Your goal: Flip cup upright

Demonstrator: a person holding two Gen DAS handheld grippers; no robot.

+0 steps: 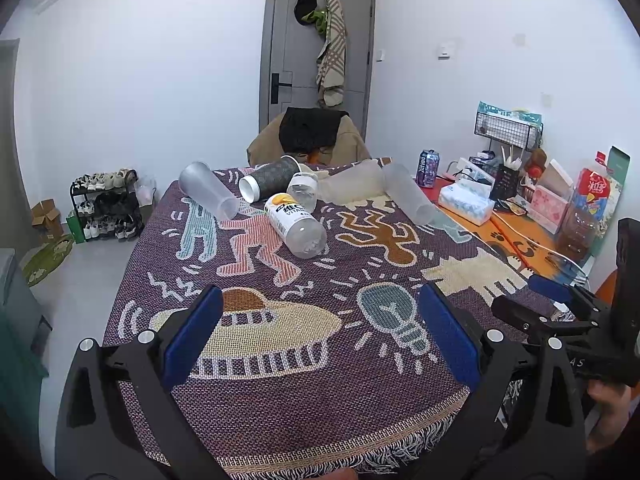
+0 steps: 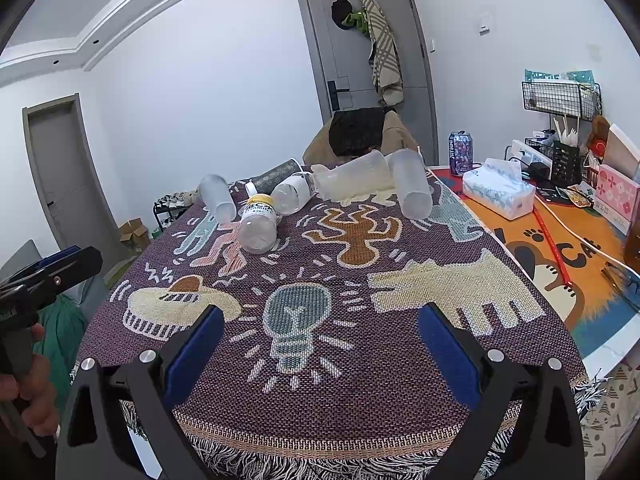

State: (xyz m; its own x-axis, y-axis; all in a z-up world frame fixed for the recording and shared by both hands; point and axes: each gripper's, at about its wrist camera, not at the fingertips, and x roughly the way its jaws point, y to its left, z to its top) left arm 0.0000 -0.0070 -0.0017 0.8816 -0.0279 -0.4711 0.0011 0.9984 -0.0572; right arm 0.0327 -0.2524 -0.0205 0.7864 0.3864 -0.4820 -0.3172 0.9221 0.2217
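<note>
**Cups, six on their sides, far end of table**

Cups: all lie tipped over in a loose row across the far end of the woven cloth (image 1: 280,380), none upright.

- Frosted cup, far left (image 1: 208,195): mouth toward me, lying apart from the rest.
- Dark patterned cup (image 1: 272,178): white rim at its left end, touching the clear ones beside it.
- Labelled clear cup (image 1: 295,225): nearest to me, base pointing my way, yellow and white print round its upper half.
- Small clear cup (image 1: 303,189): just behind the labelled one.
- Wide frosted cup (image 1: 352,184): at the back, middle.
- Frosted cup, right (image 1: 410,194): long, mouth toward me, near the cloth's right edge.

Handling, by my judgement: thin plastic, light, smooth, likely to roll on the weave and to buckle if squeezed hard. I would take one across the middle of its wall, gently, then swing the base down. The labelled cup looks the easiest reach.

Tongs: my left gripper (image 1: 320,336) and right gripper (image 2: 320,344) both stand wide apart, holding nothing, over the near edge of the cloth, well apart from every cup.

Beside the cloth, right: a tissue box (image 2: 500,192) and a drinks can (image 2: 461,153).
</note>
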